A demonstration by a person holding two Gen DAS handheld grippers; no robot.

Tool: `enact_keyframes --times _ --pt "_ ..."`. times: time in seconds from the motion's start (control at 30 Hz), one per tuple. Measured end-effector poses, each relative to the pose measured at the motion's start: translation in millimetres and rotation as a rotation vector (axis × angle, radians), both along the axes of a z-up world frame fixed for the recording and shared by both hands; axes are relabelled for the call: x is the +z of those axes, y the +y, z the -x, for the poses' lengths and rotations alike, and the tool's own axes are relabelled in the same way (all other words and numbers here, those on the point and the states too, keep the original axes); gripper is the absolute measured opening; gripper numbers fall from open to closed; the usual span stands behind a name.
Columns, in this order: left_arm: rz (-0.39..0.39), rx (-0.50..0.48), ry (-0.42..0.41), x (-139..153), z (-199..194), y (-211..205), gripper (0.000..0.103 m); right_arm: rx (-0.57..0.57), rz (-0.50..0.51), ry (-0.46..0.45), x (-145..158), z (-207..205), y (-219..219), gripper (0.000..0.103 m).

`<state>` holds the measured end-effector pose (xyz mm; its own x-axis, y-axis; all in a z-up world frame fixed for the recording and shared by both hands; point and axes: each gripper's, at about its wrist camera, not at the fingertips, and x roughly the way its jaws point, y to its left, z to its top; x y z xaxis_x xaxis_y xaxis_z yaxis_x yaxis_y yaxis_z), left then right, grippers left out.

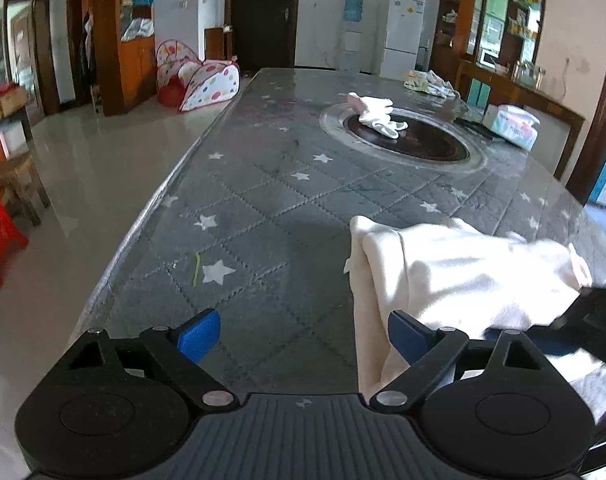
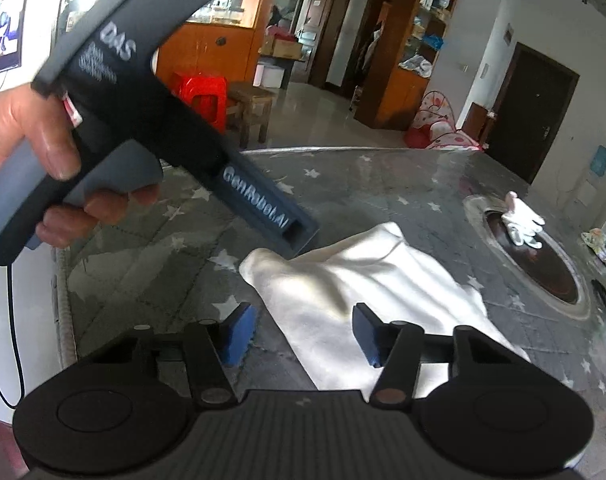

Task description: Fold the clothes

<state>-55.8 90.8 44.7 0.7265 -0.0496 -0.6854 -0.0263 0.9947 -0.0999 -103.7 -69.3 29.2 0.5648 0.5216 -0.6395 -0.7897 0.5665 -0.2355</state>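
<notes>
— Far end of room? White fridge (image 1: 401, 36), water dispenser (image 1: 352, 36) beside it, dark door (image 1: 263, 12) to the left.

— On the floor? Polka-dot play tent (image 1: 207, 80) near wooden shelving (image 1: 123, 32); red plastic stool (image 2: 201, 96) touching a wooden stool (image 2: 253, 108).

— On the star-patterned table cover (image 1: 263, 208)? White gloves (image 1: 377, 114) over a dark round inset (image 1: 407, 138); wet-wipes pack (image 1: 513, 124) at the right edge.

- Left hand-held gripper (image 1: 299, 336): black linkages, blue pads, silver pivot screws, ribbed grey base.
- Right hand-held gripper (image 2: 303, 334): same build.
- Grey handle reads "DAS", "GenRobot.AI"; black cable trails.
</notes>
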Motion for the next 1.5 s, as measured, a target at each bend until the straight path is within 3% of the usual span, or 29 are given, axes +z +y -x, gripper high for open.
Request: enact_keyframes --times 0.1,0.23,0.33,0.6,0.77,0.9,1.0,1.07,1.1,1.13,1.27,1.5 --pt "0.091 0.001 0.007 3.0 -1.2 9.6 0.094 0.010 0.014 0.003 -4.1 -3.2 6.6 0.040" --pt "0.202 0.008 0.029 2.3 -4.8 16.4 0.096 0.000 -0.019 0.002 -3.0 -8.4 3.7 0.014" --pt "0.313 0.022 0.056 -1.5 -9.0 22.5 0.096 -0.015 -0.082 0.035 3.8 -14.4 -4.8 0.008" --pt "0.565 0.028 0.133 -13.0 -24.8 23.2 0.094 -0.038 -0.213 0.082 26.8 -17.9 -29.8 0.005" --pt "0.685 0.011 0.189 -24.1 -36.5 15.0 0.071 -0.032 -0.246 0.099 29.5 -17.5 -37.3 0.005" --pt "0.794 0.022 0.223 -38.9 -42.8 14.1 0.041 -0.021 -0.260 0.106 29.2 -15.5 -40.8 0.005" --pt "0.794 0.039 0.218 -43.2 -42.2 13.8 0.025 -0.013 -0.271 0.111 29.0 -14.0 -43.5 0.005" --pt "0.780 0.048 0.216 -44.9 -41.1 14.3 0.023 0.000 -0.272 0.123 28.8 -14.4 -44.9 0.007" --pt "0.778 0.049 0.216 -45.7 -40.6 14.6 0.021 0.000 -0.277 0.126 29.4 -14.6 -46.8 0.014" --pt "0.775 0.047 0.213 -46.1 -40.3 14.7 0.020 -0.009 -0.283 0.125 30.5 -14.6 -50.2 0.020" --pt "0.745 0.039 0.200 -44.5 -39.4 11.9 0.020 -0.079 -0.298 0.122 32.9 -19.5 -70.1 0.023" --pt "0.685 0.024 0.180 -40.5 -39.2 5.7 0.020 -0.319 -0.290 0.127 18.9 -50.2 -128.3 0.032"
